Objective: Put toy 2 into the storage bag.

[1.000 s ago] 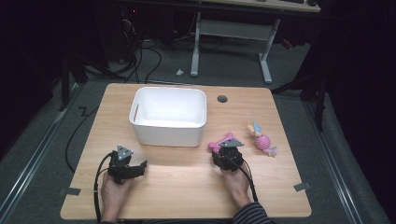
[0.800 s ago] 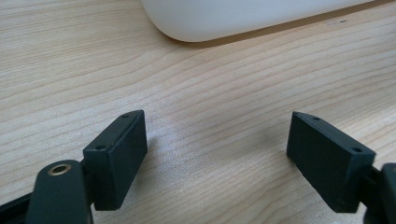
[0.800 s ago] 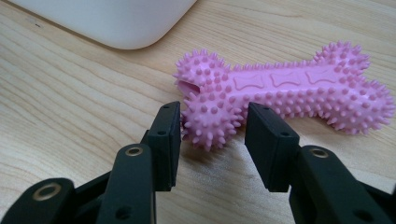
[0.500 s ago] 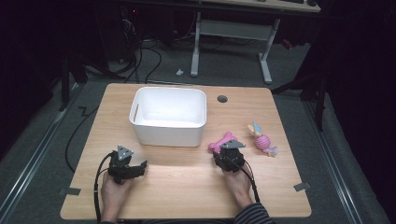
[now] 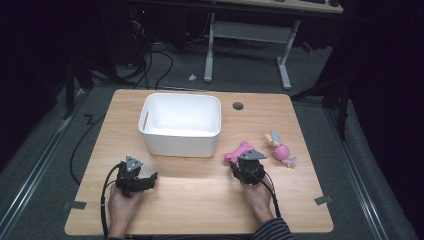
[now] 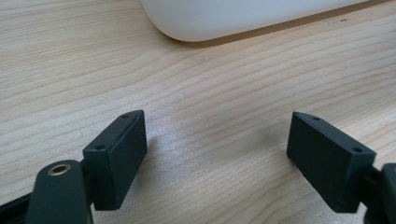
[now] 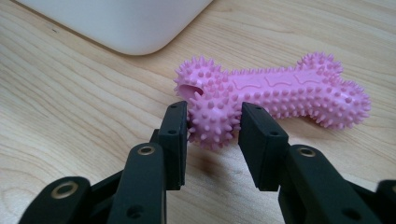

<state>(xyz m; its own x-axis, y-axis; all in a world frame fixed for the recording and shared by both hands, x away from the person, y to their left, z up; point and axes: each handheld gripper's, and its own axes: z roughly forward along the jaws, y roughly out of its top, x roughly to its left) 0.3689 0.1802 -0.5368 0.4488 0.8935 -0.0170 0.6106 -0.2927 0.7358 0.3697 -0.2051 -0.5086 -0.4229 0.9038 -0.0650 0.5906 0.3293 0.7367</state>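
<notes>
A pink spiky rubber bone lies on the wooden table, to the right of the white bin. My right gripper is shut on the bone's near knob, and both pads press into its spikes. Its jaws have just been closing with that knob between them. From above, the bone pokes out just ahead of the right gripper. My left gripper stands open over bare wood, with nothing between its jaws. It rests near the front left of the table, short of the bin's corner.
A pink ball toy with blue and yellow tails lies to the right of the bone. The table has a cable hole behind the bin. A desk frame and cables stand on the floor beyond the far edge.
The right gripper has edged slightly toward the bone. The left hand, the bin and the toys lie as before.
</notes>
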